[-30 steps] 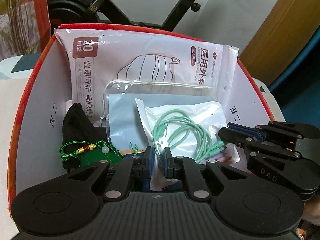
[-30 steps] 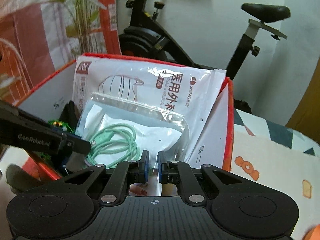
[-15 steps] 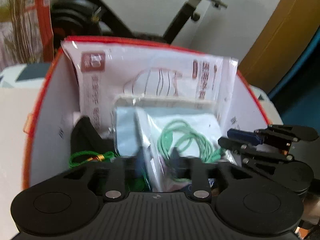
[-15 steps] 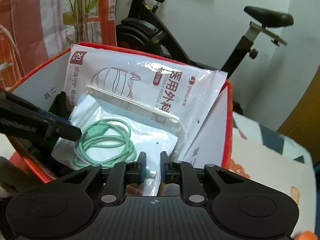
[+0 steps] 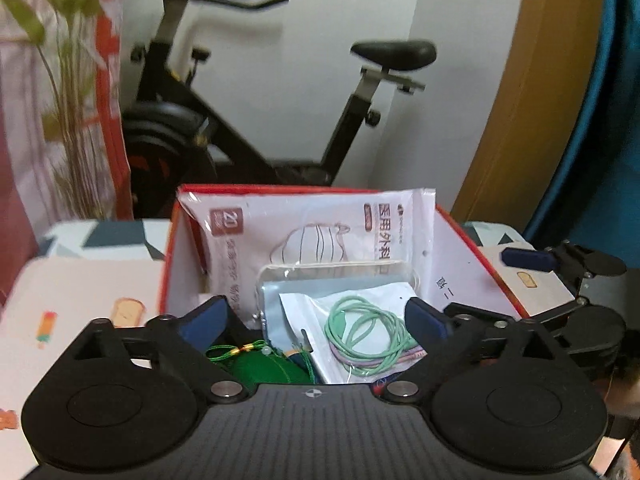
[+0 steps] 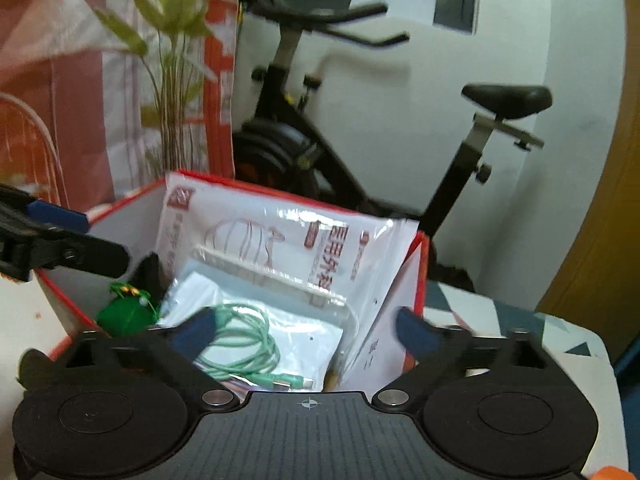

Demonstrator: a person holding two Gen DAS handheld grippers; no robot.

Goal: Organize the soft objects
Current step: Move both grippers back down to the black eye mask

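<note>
A red box with white inner walls holds a white face-mask pack leaning on its back wall. In front lies a clear bag with a coiled green cable, and beside it a green tasselled charm. My left gripper hovers over the box's near side, jaws opening wide, pads touching nothing. My right gripper is likewise above the cable bag, jaws opening, holding nothing. Each gripper shows at the edge of the other's view: the right gripper, the left gripper. A black cloth sits by the charm.
Behind the box stands a black exercise bike against a white wall. A potted plant and red-white curtain are at the left, a wooden door at the right. The box rests on a patterned tabletop.
Both grippers went from shut to wide open and drew up and back from the box. The cable bag stays lying inside the box.
</note>
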